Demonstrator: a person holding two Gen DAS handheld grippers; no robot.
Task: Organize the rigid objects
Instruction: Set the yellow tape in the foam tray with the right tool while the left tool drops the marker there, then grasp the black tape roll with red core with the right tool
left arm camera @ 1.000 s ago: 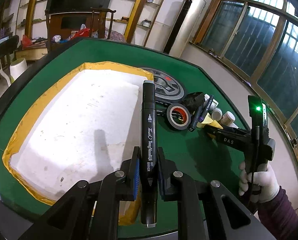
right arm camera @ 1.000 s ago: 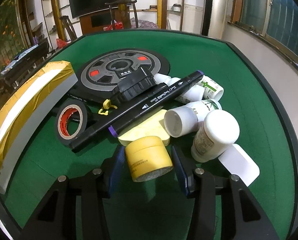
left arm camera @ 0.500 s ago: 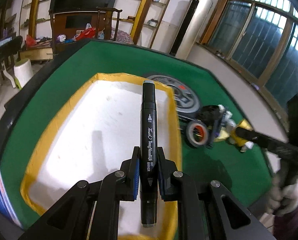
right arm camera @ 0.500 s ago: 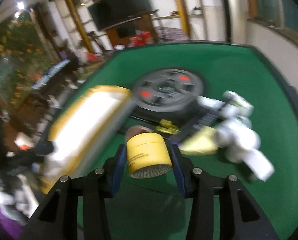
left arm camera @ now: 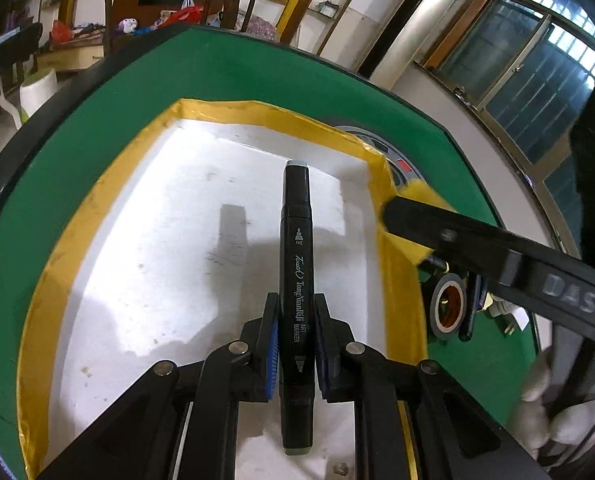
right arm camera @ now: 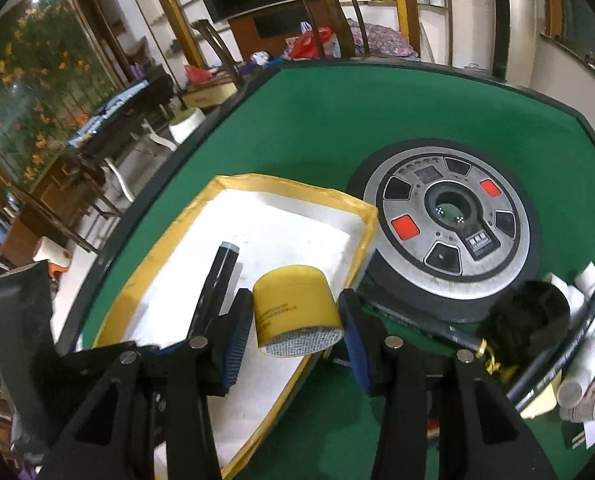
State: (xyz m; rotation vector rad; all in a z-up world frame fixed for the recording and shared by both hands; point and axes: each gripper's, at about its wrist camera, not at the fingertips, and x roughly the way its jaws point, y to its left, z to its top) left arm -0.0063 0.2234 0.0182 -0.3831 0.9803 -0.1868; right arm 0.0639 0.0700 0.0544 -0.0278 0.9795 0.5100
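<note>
My left gripper (left arm camera: 295, 344) is shut on a black art marker (left arm camera: 296, 264) and holds it above the white tray with yellow taped rim (left arm camera: 109, 216). My right gripper (right arm camera: 297, 328) is shut on a small yellow jar (right arm camera: 293, 304) and holds it over the tray's right edge (right arm camera: 361, 248). The marker (right arm camera: 217, 280) and the left gripper show at the left of the right wrist view. The right gripper's arm (left arm camera: 497, 252) crosses the left wrist view from the right, with the yellow jar (left arm camera: 413, 216) at its tip.
A round grey disc (right arm camera: 449, 224) is set into the green table (right arm camera: 297, 120). Right of the tray lie a tape roll (left arm camera: 449, 306), a black cap (right arm camera: 525, 320), another marker (right arm camera: 557, 360) and white bottles (right arm camera: 585, 368). A gloved hand (left arm camera: 553, 412) is at lower right.
Both grippers have moved over the tray: the left with the marker further onto it, the right with the yellow jar lifted from the pile and carried left to the tray's right edge.
</note>
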